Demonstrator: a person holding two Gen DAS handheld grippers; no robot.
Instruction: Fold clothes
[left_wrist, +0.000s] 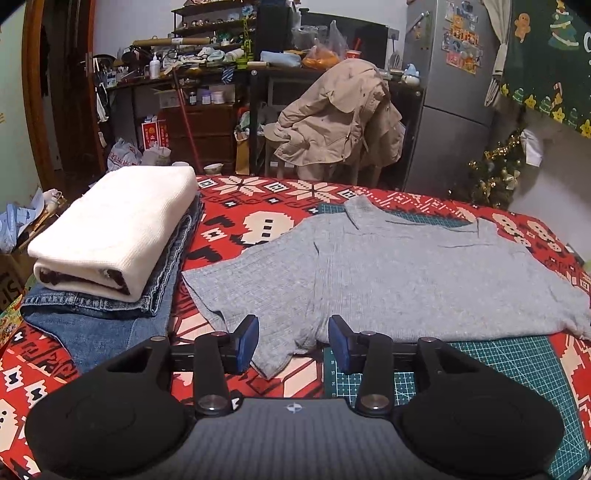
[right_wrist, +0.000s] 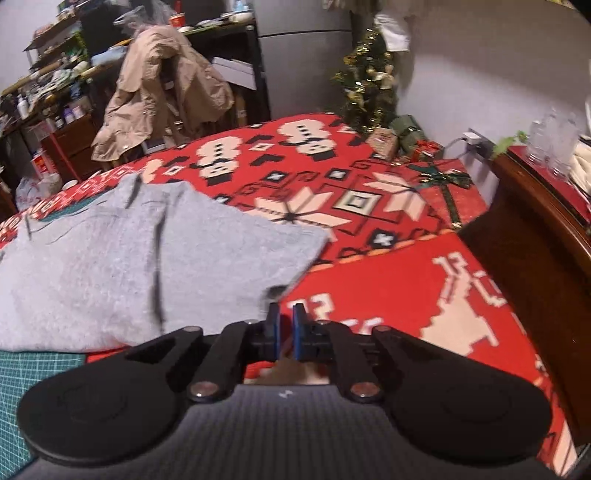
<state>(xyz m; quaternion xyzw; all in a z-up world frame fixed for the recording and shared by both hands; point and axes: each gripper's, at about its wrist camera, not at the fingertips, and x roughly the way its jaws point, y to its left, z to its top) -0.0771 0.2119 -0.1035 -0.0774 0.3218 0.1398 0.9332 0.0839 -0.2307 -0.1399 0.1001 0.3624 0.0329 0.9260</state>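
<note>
Your left gripper and right gripper look alike: matte black linkage arms on silver pivot screws, two round black side housings, a ribbed grey body bearing a small white mark, and blue pads on the fingers

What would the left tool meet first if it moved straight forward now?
Probably the grey shirt: the open left tool already straddles its near sleeve corner, though its height above the cloth is unclear.

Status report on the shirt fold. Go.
Left claw open, over grey shirt sleeve. Right claw nearly shut, empty, by the hem. Folded stack beside shirt, clear.
</note>
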